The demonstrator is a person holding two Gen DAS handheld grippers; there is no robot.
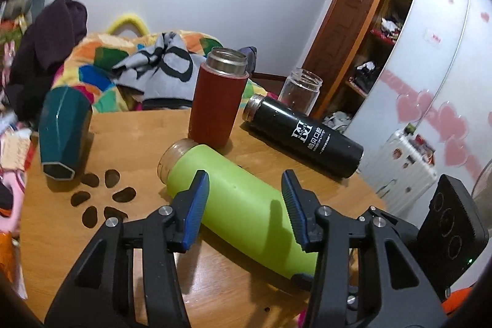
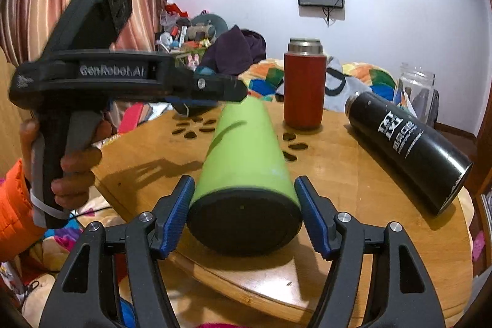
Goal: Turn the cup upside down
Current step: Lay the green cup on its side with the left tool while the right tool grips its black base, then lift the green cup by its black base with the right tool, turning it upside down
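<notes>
Green cup [image 1: 246, 205] lies on its side on the round wood table [image 1: 147, 140], mouth toward the red flask, black base toward the table edge. Inside not visible from either cam.

L gripper [image 1: 244, 205]: jaws wide apart, straddling the cup's mid-body from above, blue pads [image 1: 196, 205] either side w/ gaps, nothing held. In the right wrist view the L gripper [image 2: 196, 106] sits at abt 10 o'clock, over the cup's far end, held by a hand [image 2: 70, 162].

R gripper [image 2: 244, 214]: jaws spread, one pad [image 2: 176, 214] each side of the cup's [image 2: 243, 149] black base [image 2: 244, 223], very close; can't tell if touching. Not clamped.

Other containers, left wrist view:
- red flask [image 1: 216, 100] upright at 12 o'clock of the cup, lid off, steel rim open; contents not visible.
- black flask [image 1: 307, 137] on its side at 1–2 o'clock, white print, mouth open.
- clear glass jar [image 1: 299, 91] upright behind the black flask, looks empty.
- teal faceted cup [image 1: 63, 131] at 10 o'clock, tilted, base toward cam.

Dark petal cutouts [image 1: 101, 195] in the tabletop at 9 o'clock of the cup.
</notes>
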